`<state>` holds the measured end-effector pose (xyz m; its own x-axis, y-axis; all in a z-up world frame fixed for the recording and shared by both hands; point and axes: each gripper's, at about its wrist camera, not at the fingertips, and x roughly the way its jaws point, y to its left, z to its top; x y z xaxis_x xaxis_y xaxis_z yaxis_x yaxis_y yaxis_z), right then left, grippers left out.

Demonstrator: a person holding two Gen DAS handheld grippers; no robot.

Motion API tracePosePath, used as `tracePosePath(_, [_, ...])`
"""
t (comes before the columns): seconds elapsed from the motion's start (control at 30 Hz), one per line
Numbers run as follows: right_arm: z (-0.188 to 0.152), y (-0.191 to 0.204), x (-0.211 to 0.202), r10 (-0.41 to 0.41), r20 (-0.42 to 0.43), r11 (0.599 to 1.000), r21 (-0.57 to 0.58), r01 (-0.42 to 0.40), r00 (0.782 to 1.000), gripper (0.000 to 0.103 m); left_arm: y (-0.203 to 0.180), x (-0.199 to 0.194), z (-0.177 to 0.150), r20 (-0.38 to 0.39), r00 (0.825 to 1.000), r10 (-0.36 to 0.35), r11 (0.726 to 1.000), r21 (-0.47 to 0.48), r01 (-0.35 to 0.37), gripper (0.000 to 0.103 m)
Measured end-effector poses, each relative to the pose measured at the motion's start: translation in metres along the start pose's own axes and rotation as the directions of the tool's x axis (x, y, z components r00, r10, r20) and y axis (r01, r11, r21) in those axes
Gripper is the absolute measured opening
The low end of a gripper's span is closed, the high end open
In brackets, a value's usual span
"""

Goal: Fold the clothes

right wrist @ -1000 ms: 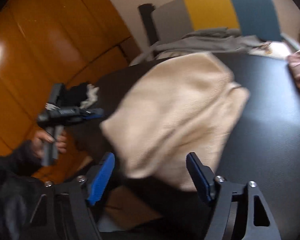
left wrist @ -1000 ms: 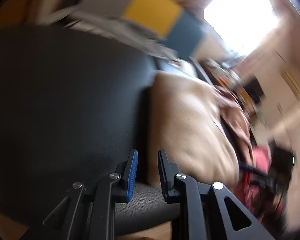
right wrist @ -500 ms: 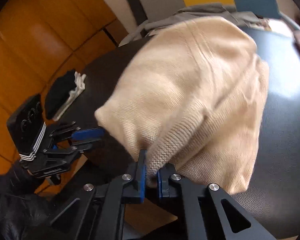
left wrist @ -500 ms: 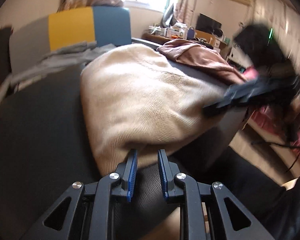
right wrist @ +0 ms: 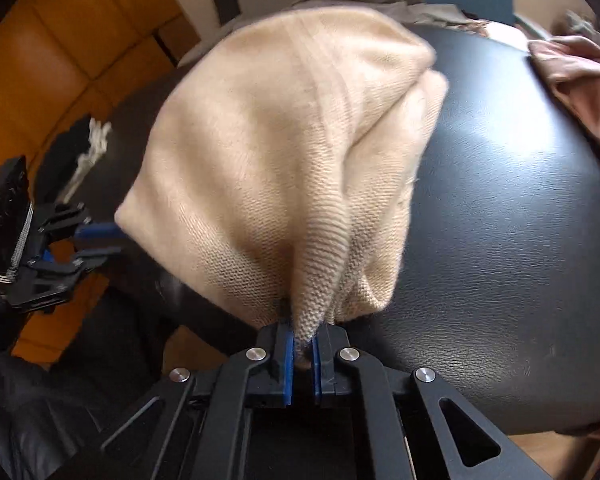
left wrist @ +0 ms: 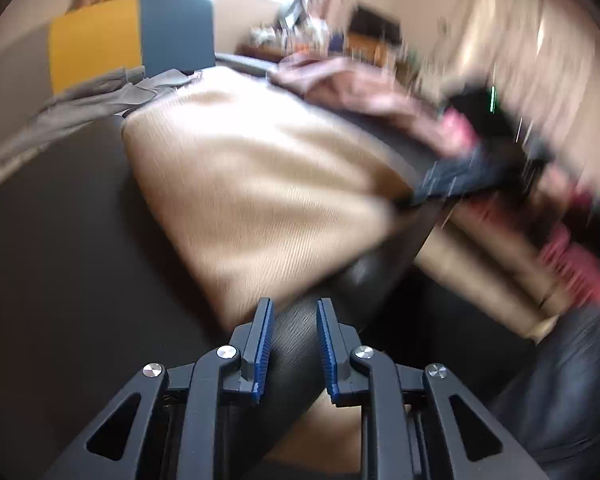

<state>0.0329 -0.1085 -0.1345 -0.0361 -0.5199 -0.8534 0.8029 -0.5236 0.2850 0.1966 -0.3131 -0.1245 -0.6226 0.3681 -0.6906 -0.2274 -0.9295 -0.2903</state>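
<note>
A beige knitted sweater (right wrist: 284,140) lies bunched on a black leather surface (right wrist: 500,208). My right gripper (right wrist: 302,334) is shut on its near hem, and the knit is pinched into a ridge between the blue pads. In the left wrist view the same sweater (left wrist: 252,184) spreads ahead. My left gripper (left wrist: 294,310) hovers at its near corner, jaws narrowly apart with only the leather edge showing between them. Across the sweater, the right gripper (left wrist: 456,184) shows as a dark blur at the far corner. The left gripper (right wrist: 96,242) appears at the sweater's left edge.
A pinkish-brown garment (right wrist: 572,72) lies at the back right of the surface. A grey garment (left wrist: 92,104) drapes at the back, before a grey, yellow and blue chair back (left wrist: 132,36). A black-and-white folded item (right wrist: 80,152) sits at the left. Orange wood panels (right wrist: 60,48) stand beyond.
My right gripper came down and shut on the sweater's hem, having stood wide open before. My left gripper rolled upright and shifted along the near corner, its gap unchanged.
</note>
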Motion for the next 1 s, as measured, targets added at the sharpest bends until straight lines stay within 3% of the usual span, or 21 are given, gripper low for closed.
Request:
tracePosePath(0.07, [0.001,-0.002,-0.006,0.014,0.015,1.0,0.008,-0.014,1.0,0.009,0.007,-0.005,0.01,0.075,0.996,-0.039,0.997,-0.061,0.043,0.021])
tracePosePath(0.13, [0.004,-0.006,-0.016,0.054,0.039,0.998,0.016,-0.055,0.998,0.014,0.01,0.003,0.018,0.097,0.995,0.0,0.997,-0.079,0.007,0.021])
tracePosePath(0.23, [0.011,-0.016,-0.044,0.104,0.127,0.993,0.049,-0.111,0.986,0.033,0.011,0.021,0.023,0.082,0.997,0.014,0.996,-0.092,-0.006,0.022])
tracePosePath(0.3, [0.02,-0.024,-0.064,0.12,0.211,0.988,0.07,-0.137,0.97,0.058,0.009,0.032,0.023,0.069,0.998,0.015,0.995,-0.097,-0.008,0.022])
tracePosePath(0.37, [0.036,-0.034,-0.077,0.113,0.295,0.984,0.099,-0.148,0.949,0.061,0.009,0.039,0.028,0.071,0.997,0.011,0.995,-0.101,-0.004,0.022])
tracePosePath(0.47, [0.062,-0.046,-0.068,0.125,0.356,0.972,0.141,-0.185,0.926,0.061,0.016,0.047,0.044,0.091,0.996,0.011,0.996,-0.094,-0.002,0.022])
tracePosePath(0.67, [0.103,-0.071,-0.007,0.139,0.298,0.933,0.279,-0.225,0.945,0.06,0.02,0.058,0.059,0.104,0.994,0.017,0.997,-0.07,-0.01,0.022])
tracePosePath(0.87, [0.115,-0.08,0.014,0.195,0.3,0.901,0.322,-0.292,0.934,0.056,0.02,0.07,0.065,0.095,0.995,0.015,0.999,-0.044,-0.011,0.022])
tracePosePath(0.93, [0.119,-0.081,0.023,0.192,0.281,0.898,0.335,-0.283,0.94,0.043,0.02,0.073,0.066,0.094,0.995,0.013,0.999,-0.046,-0.008,0.022])
tracePosePath(0.97, [0.12,-0.081,0.025,0.176,0.271,0.9,0.345,-0.266,0.946,0.015,0.02,0.074,0.066,0.091,0.996,0.012,0.999,-0.047,-0.008,0.022])
tracePosePath(1.0, [0.121,-0.081,0.027,0.165,0.265,0.904,0.345,-0.253,0.95,0.013,0.02,0.075,0.065,0.085,0.996,0.013,0.999,-0.048,-0.009,0.022])
